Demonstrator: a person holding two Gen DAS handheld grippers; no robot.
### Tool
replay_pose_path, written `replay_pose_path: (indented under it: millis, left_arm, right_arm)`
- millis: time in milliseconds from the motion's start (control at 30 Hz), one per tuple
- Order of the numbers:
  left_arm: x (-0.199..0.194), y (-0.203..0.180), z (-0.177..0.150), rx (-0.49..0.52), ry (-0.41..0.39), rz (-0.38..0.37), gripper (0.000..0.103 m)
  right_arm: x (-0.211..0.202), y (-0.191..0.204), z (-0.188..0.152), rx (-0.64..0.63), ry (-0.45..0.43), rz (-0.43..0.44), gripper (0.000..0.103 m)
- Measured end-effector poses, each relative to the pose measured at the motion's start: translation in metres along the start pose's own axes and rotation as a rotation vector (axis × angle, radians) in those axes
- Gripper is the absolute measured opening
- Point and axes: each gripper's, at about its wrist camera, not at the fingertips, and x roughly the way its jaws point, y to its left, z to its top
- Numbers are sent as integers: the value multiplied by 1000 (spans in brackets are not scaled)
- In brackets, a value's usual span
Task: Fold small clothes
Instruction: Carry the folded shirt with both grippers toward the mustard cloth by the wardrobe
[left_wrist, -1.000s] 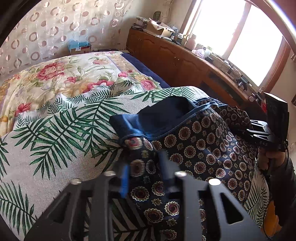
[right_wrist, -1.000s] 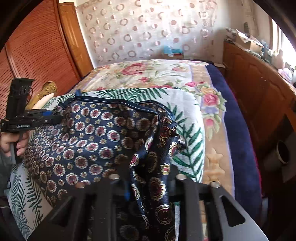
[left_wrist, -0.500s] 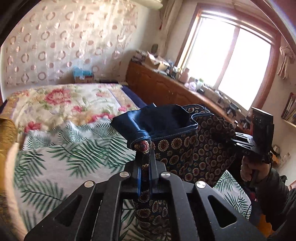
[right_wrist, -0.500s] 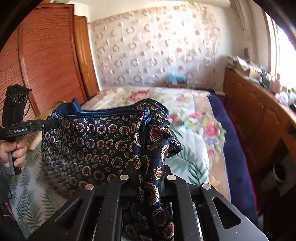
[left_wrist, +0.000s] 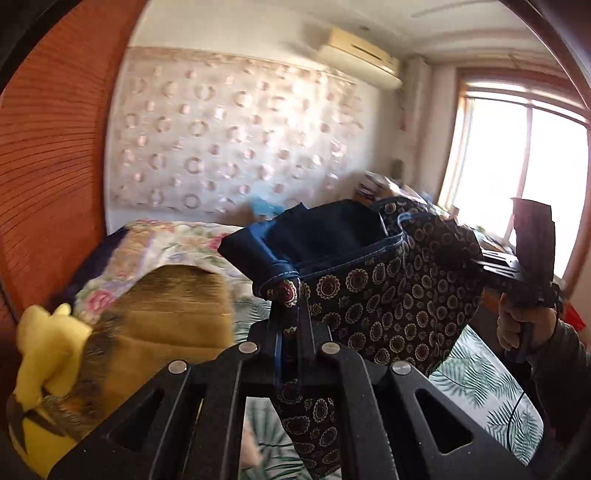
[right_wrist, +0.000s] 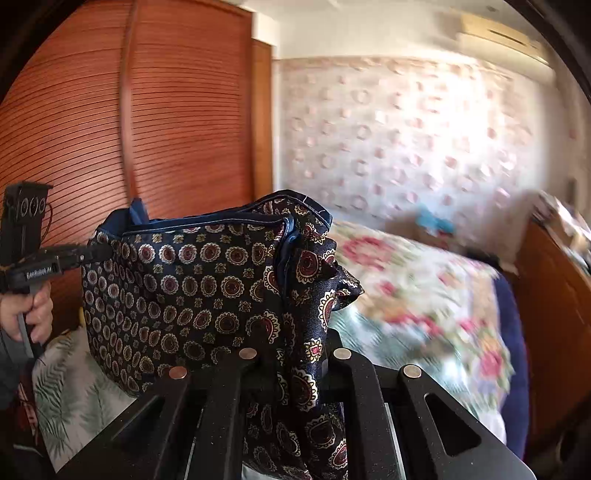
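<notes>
A small navy garment (left_wrist: 399, 295) printed with round medallions, plain blue inside, hangs in the air between my two grippers, above the bed. My left gripper (left_wrist: 290, 314) is shut on its left top corner. My right gripper (right_wrist: 291, 354) is shut on its right top corner, with a loose flap of cloth draped over the fingers. The garment (right_wrist: 192, 291) is stretched fairly flat, waistband up. Each gripper shows in the other's view: the right one (left_wrist: 476, 264) and the left one (right_wrist: 92, 254), both clamped on the cloth.
The bed (right_wrist: 424, 295) below carries a floral quilt and a palm-leaf sheet (left_wrist: 480, 380). A yellow-brown plush toy (left_wrist: 122, 332) lies at the bed's left. A wooden wardrobe (right_wrist: 129, 129) stands left, a wooden cabinet (right_wrist: 554, 295) right, and a window (left_wrist: 535, 177) lies beyond.
Both grippers have risen together, lifting the garment off the bed until it hangs free. The jaws closed tight on its corners early in the lift.
</notes>
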Motion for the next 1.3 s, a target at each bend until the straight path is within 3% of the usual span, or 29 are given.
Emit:
replay_pose_path:
  millis: [300, 467, 733, 867, 967, 1067, 1200, 1300]
  left_arm:
    - [-30, 74, -26, -169, -59, 171, 6]
    - [-42, 88, -48, -198, -77, 251, 6]
    - [-38, 111, -70, -256, -18, 291, 6]
    - [-32, 113, -74, -266, 9, 303, 6]
    - [-30, 112, -74, -268, 21, 314, 6]
    - [-31, 110, -72, -266, 26, 323, 6]
    - [-31, 114, -73, -268, 33, 346, 7]
    - [-32, 113, -72, -248, 30, 350, 12]
  right_arm:
    - [122, 48, 86, -226, 12, 103, 10]
    - [175, 65, 107, -289, 36, 161, 10]
    - [240, 72, 122, -292, 121, 206, 13]
    - [240, 68, 145, -199, 159, 196, 31]
    - [233, 64, 152, -177, 127, 165, 42]
    - [224, 60, 142, -177, 130, 93, 42]
    - [215, 55, 123, -177, 158, 110, 42]
    - [212, 63, 104, -166, 185, 182, 42]
